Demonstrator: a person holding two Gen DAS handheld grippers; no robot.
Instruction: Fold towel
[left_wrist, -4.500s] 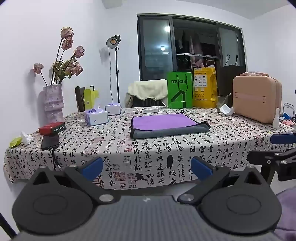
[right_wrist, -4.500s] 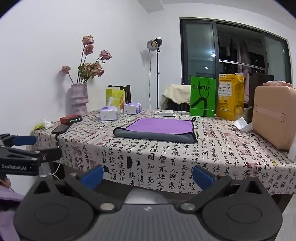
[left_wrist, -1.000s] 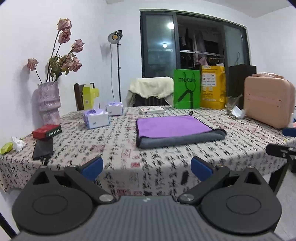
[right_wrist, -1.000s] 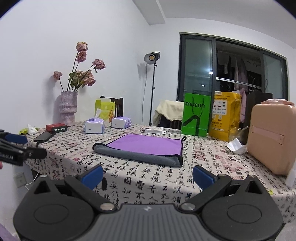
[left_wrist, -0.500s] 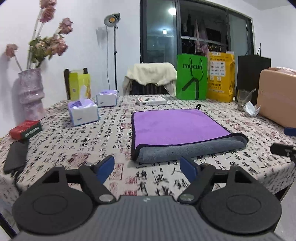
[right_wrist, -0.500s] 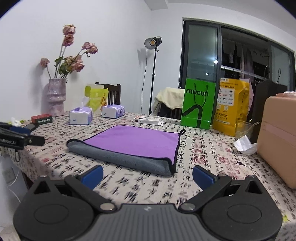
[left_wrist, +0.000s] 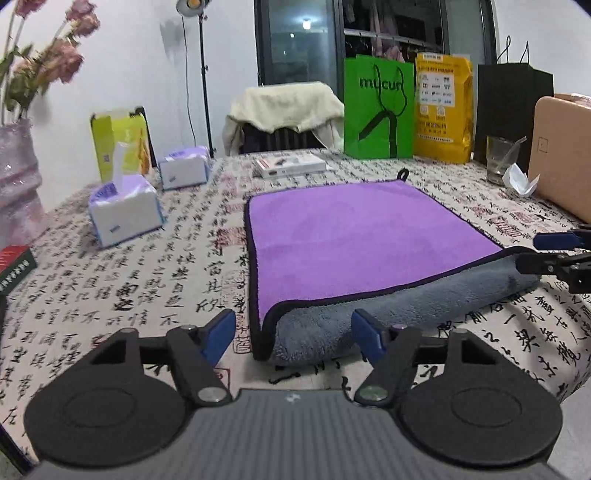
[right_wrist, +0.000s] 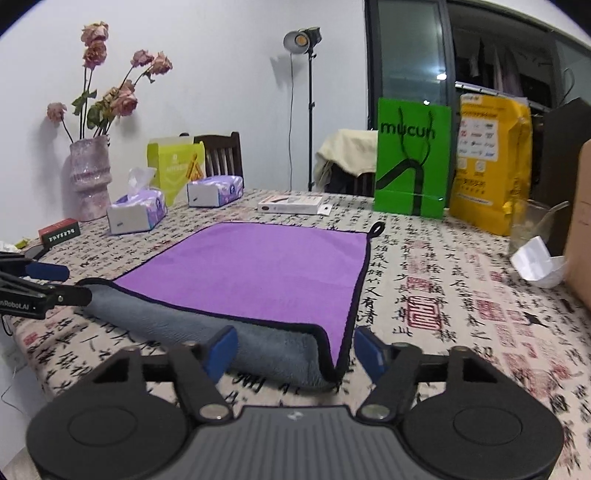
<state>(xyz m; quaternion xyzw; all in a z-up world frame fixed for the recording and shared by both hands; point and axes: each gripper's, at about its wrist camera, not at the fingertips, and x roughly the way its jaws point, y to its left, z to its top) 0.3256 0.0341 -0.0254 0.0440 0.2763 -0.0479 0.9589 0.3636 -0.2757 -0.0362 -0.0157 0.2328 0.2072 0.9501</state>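
A towel (left_wrist: 354, 240), purple on top and grey underneath with a black hem, lies flat on the patterned tablecloth, its near edge rolled so the grey side shows; it also shows in the right wrist view (right_wrist: 258, 269). My left gripper (left_wrist: 293, 338) is open, its blue fingertips straddling the towel's near left corner. My right gripper (right_wrist: 295, 350) is open, straddling the near right corner. Each gripper shows at the edge of the other's view.
Two tissue boxes (left_wrist: 125, 214) and a red box (right_wrist: 59, 232) stand at the left, a vase of dried roses (right_wrist: 90, 177) behind. A flat box (left_wrist: 290, 166), green bag (left_wrist: 378, 110), yellow bag (left_wrist: 443, 107), glass (left_wrist: 498, 160) and tan case (left_wrist: 561, 155) stand at the back and right.
Both grippers have moved forward from off the table edge to the towel's near corners. The left gripper's jaws have narrowed somewhat but stay open.
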